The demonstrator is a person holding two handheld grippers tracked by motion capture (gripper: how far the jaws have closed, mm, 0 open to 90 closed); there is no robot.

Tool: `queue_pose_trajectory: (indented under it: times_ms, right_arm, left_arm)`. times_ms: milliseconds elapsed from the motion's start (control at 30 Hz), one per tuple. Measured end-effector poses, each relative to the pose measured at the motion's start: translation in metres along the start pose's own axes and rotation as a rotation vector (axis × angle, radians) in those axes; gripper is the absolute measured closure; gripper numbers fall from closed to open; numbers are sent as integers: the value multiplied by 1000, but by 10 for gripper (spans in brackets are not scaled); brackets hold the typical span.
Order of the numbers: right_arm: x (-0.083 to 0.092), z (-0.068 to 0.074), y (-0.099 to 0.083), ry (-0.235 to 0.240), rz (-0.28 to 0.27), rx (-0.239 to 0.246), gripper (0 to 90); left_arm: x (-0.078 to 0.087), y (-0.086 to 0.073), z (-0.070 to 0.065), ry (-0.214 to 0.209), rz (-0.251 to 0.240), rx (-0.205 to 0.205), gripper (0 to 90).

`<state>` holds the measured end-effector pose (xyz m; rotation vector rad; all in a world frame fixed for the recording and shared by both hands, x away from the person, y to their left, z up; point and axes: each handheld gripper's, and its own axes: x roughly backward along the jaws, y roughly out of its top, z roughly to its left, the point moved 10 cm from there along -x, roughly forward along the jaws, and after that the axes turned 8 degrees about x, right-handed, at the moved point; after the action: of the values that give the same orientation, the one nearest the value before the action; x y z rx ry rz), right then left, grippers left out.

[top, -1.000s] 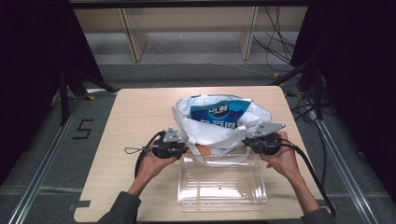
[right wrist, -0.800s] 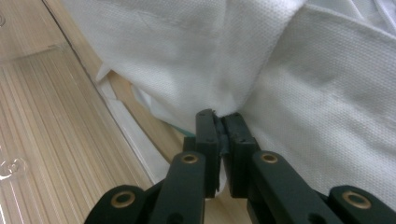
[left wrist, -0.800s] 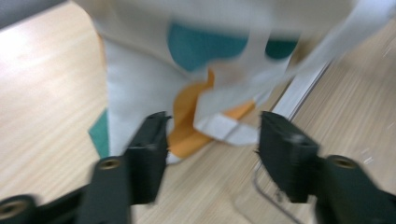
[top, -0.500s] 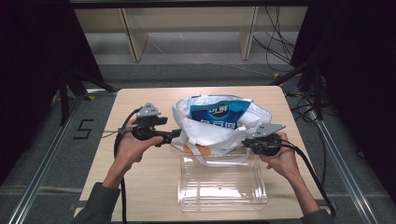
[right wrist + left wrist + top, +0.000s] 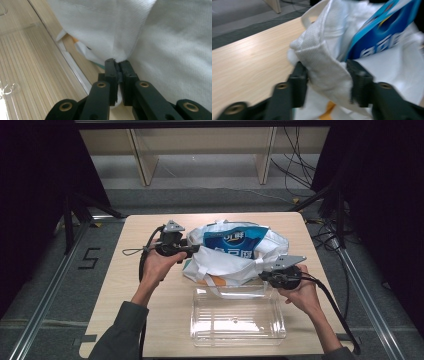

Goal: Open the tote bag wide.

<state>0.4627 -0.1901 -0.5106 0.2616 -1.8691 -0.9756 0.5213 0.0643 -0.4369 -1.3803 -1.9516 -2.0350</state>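
Bench (image 5: 125, 285) of pale wood, dark room; white bag (image 5: 235, 262) mid-bench, left gripper (image 5: 192, 249) fingers spread around its rim, right gripper (image 5: 262, 276) pinching its near-right cloth.

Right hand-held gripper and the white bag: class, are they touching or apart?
Touching. The right gripper view shows the right hand-held gripper with its jaws closed together on a pinched fold of the white bag.

We are pinching a fold of the white bag (image 5: 150, 37) between the right gripper (image 5: 119, 65)'s closed jaws. The clear plastic container (image 5: 30, 75) is lying to the left on the tabletop (image 5: 82, 62), its near edge just beside the bag.
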Motion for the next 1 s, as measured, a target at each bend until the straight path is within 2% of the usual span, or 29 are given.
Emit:
queue_pose_trajectory:
  times_ms: [33,67,167,267,333,367,400,433,500,533,567,600,633,667,700,733,767,867,900,933,967,1000]
  right_arm:
    - [-2,1,-3,6,3,-9,864]
    - [-3,1,-4,10,8,-16,864]
    - [-7,-2,-11,18,22,-31,864]
    - [-11,-7,-19,29,35,-53,864]
    - [-14,-9,-25,37,29,-61,864]
    - [-11,-9,-27,54,51,-51,863]
    - [-10,-7,-27,59,52,-73,862]
    - [-9,-8,-26,64,50,-63,856]
    - [-7,-8,-24,53,34,-101,798]
    - [-3,-8,-21,54,32,-116,756]
    - [-3,-8,-21,54,32,-116,756]
    - [8,-14,-15,17,22,-130,648]
    - [18,-15,-11,14,20,-175,607]
    - [18,-15,-11,14,20,-175,607]
    - [24,-20,-7,0,-10,-168,570]
    - [44,-29,3,-47,-62,-220,512]
    - [52,-35,6,-63,-89,-237,512]
    - [67,-61,11,-129,-149,-279,477]
    - [67,-61,11,-129,-149,-279,477]
    - [71,-72,19,-143,-179,-358,455]
    - [71,-72,19,-143,-179,-358,455]
    - [73,-84,28,-158,-199,-407,444]
  left_arm:
    - [-7,-7,5,12,19,0,702]
    - [-7,-7,5,12,19,0,724]
    - [-23,-33,18,44,105,-45,760]
    - [-33,-49,22,47,138,-37,767]
    - [-48,-70,23,27,165,2,770]
    - [-51,-75,23,32,168,13,770]
    - [-53,-76,23,28,164,22,770]
    - [-52,-76,23,25,159,24,770]
    - [-51,-75,22,24,159,22,768]
    - [-46,-72,22,27,158,-4,765]
    - [-46,-72,22,27,158,-4,763]
    - [-44,-70,20,17,151,-5,761]
    - [-43,-70,20,18,151,-8,760]
    - [-43,-70,20,18,151,-8,759]
    - [-43,-70,20,12,155,-7,759]
    - [-43,-70,19,12,148,-3,758]
    - [-42,-70,19,14,153,-2,756]
    - [-41,-69,19,22,143,-12,753]
    - [-41,-69,19,22,143,-12,751]
    - [-40,-68,18,18,147,-12,750]
    - [-40,-68,18,17,144,-14,750]
    - [-40,-68,18,18,145,-17,748]
